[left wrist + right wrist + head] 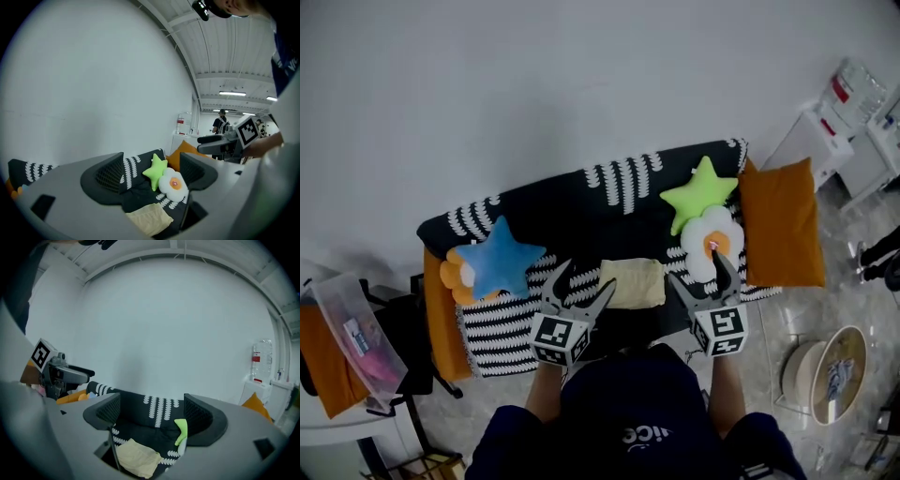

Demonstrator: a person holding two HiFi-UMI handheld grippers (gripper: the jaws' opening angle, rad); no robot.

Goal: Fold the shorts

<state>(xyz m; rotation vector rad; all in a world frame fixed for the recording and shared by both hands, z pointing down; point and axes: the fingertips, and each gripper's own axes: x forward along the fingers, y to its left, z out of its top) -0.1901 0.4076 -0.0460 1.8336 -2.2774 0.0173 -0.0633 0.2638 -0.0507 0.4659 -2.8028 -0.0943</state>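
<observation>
Matt cloth shorts [633,283], plush star [698,192]

In the head view the person's dark shirt [628,408] covers the middle of the sofa's [581,211] front edge. Only a few petals of an orange cushion [453,275] show from behind the blue star cushion [500,261]. What lies in the clear container [352,333] is too small to tell. In the right gripper view the right tool [152,414] hides most of the green star cushion [182,430] behind one jaw, and its body cuts off the near edge of the shorts [136,458]. A distant person [220,124] in the left gripper view is too small to make out.
</observation>
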